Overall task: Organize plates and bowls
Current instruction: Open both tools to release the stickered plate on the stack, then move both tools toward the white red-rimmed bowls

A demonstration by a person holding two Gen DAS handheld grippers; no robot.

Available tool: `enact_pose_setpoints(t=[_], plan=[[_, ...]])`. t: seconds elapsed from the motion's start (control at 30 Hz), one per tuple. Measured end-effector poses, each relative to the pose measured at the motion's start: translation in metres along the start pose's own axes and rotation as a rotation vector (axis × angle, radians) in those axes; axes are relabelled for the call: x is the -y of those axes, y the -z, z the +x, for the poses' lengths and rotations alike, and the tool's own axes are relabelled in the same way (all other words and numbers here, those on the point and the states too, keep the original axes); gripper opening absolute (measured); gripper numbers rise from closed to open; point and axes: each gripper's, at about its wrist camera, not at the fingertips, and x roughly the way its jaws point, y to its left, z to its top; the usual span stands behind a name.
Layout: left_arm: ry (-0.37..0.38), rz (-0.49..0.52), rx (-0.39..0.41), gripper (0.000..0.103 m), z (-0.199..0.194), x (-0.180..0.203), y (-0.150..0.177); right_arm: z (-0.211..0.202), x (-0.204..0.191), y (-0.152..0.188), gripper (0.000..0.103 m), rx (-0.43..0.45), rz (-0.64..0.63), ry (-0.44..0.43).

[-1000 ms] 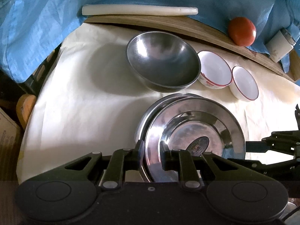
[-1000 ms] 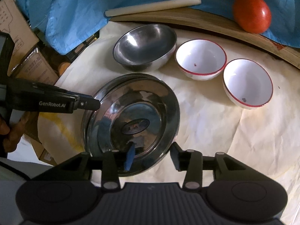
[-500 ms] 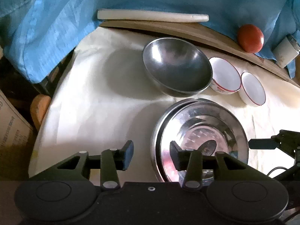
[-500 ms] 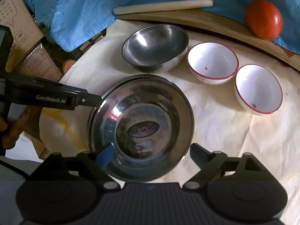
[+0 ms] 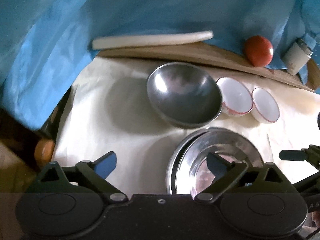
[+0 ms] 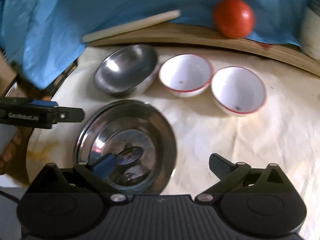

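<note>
Two stacked steel plates (image 5: 218, 150) (image 6: 128, 140) lie on the cream cloth (image 5: 104, 116). My left gripper (image 5: 161, 164) has its jaws opening; the stack's left rim lies between them, and the pads are off it. My right gripper (image 6: 162, 164) is also opening, with the right rim between its jaws, untouched. Behind the plates stands a steel bowl (image 5: 184, 96) (image 6: 126, 70). Two white red-rimmed bowls (image 5: 235, 97) (image 5: 265, 105) sit in a row to its right, seen again in the right wrist view (image 6: 186, 74) (image 6: 238, 90).
A wooden board (image 5: 180, 54) runs along the back with a red tomato (image 5: 259, 50), a pale stick (image 5: 152, 40) and a white jar (image 5: 298, 58). Blue cloth (image 5: 140, 6) hangs behind. A hand (image 6: 10, 146) holds the left gripper at the table's left edge.
Both grippers have let go of the plates' rims and opened wide. The stack now rests flat on the cloth, and both cameras have drawn back slightly.
</note>
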Motion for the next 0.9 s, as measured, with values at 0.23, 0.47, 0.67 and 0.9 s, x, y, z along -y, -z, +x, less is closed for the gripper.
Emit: enact_pose_setpoints(t=[0.23, 0.47, 0.67, 0.9], plan=[[0.055, 0.077, 0.068, 0.102, 0.0, 0.018, -0.015, -0.018, 0.021, 0.027, 0.103, 0.066, 0.166, 0.085], [0.135, 0.157, 0.072, 0.102, 0.0, 0.047, -0.014, -0.031, 0.049, 0.04, 0.103, 0.097, 0.281, 0.129], [0.131, 0.153, 0.053, 0.102, 0.006, 0.072, -0.013, -0.034, 0.076, 0.04, 0.103, 0.086, 0.275, 0.112], [0.085, 0.128, 0.042, 0.102, 0.013, 0.112, -0.019, -0.039, 0.113, 0.03, 0.103, 0.09, 0.238, 0.07]])
